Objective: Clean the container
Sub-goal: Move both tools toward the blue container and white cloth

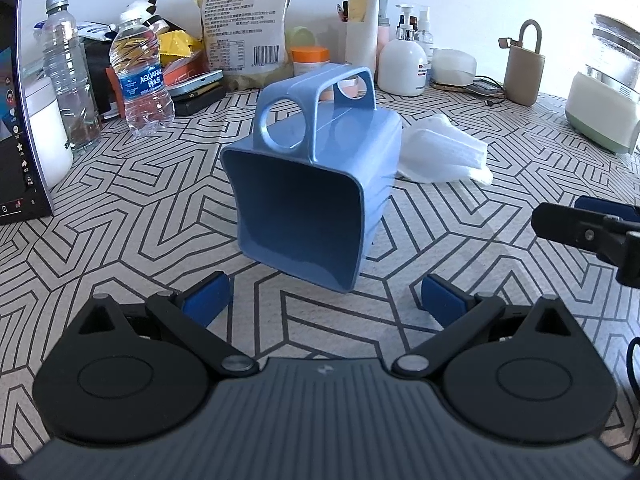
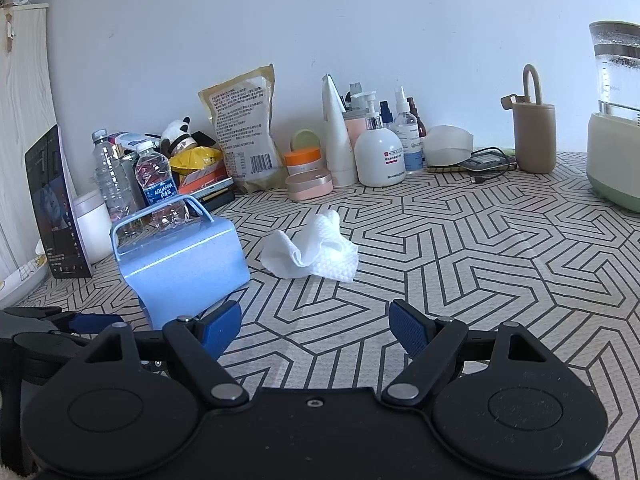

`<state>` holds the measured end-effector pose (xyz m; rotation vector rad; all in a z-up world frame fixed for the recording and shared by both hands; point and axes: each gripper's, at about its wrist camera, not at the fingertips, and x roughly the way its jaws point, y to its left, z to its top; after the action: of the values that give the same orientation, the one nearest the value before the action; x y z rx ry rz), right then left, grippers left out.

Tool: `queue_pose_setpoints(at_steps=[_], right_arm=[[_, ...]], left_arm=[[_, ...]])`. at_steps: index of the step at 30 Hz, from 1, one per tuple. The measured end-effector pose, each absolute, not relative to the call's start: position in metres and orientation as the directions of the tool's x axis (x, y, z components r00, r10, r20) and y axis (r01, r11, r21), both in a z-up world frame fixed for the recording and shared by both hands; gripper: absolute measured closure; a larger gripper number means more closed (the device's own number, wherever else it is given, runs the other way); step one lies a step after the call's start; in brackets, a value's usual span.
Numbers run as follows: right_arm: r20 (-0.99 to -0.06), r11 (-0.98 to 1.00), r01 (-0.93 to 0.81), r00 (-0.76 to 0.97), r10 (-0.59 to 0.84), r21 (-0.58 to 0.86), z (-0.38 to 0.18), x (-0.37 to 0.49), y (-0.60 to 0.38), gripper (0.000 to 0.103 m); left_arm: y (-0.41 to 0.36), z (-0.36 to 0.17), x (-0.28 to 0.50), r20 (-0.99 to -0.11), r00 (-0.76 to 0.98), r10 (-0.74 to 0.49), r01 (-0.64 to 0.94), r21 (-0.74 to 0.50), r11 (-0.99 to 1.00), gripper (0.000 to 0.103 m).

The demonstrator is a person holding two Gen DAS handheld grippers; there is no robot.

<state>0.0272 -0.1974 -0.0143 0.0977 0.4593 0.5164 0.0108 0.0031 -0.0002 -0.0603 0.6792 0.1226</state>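
Blue plastic container (image 1: 312,184) lies on its side on the patterned table (image 1: 480,240), mouth facing the left gripper (image 1: 324,300), handle up. Interior reads bare; no residue visible. White wipe (image 2: 310,254) lies crumpled just beside it, apart from both claws. Left gripper: jaws spread wide, holding nothing, low before the mouth. Right gripper (image 2: 316,326): likewise wide, empty, aimed toward the wipe.

Scene fits either wipe waiting for use or wipe set down after wiping.

If wiping: steady the body by wall or handle, pinch wipe at a thick fold, reach corners.

Water bottle (image 1: 142,76) behind: partly full.
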Motion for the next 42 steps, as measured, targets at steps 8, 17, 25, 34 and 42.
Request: queue_pose_setpoints(at_steps=[8,17,25,34,42], right_arm=[[-0.405,0.867,-0.453,0.767,0.498,0.209,-0.015,0.028,-0.197,0.018],[-0.458,0.846,-0.480,0.714,0.530,0.231,-0.017,0.039,-0.196,0.018],[-0.480,0.830,-0.500,0.681,0.553,0.246,-0.020,0.041,-0.191,0.017],[-0.495,0.821,-0.505,0.660,0.565,0.265,-0.022,0.043,-0.191,0.016],[-0.500,0.820,-0.504,0.655,0.567,0.271,-0.022,0.045,-0.191,0.016]], left_arm=[[0.003,0.000,0.010,-0.633,0.770,0.085,-0.117,-0.008,0.993,0.000],[0.002,0.003,0.015,-0.648,0.756,0.090,-0.118,0.000,0.993,0.000],[0.003,0.001,0.013,-0.643,0.761,0.086,-0.116,-0.003,0.993,0.000],[0.002,0.001,0.017,-0.647,0.762,0.036,-0.058,-0.013,0.998,0.000],[0.002,0.000,0.016,-0.644,0.764,0.035,-0.060,-0.016,0.998,0.000]])
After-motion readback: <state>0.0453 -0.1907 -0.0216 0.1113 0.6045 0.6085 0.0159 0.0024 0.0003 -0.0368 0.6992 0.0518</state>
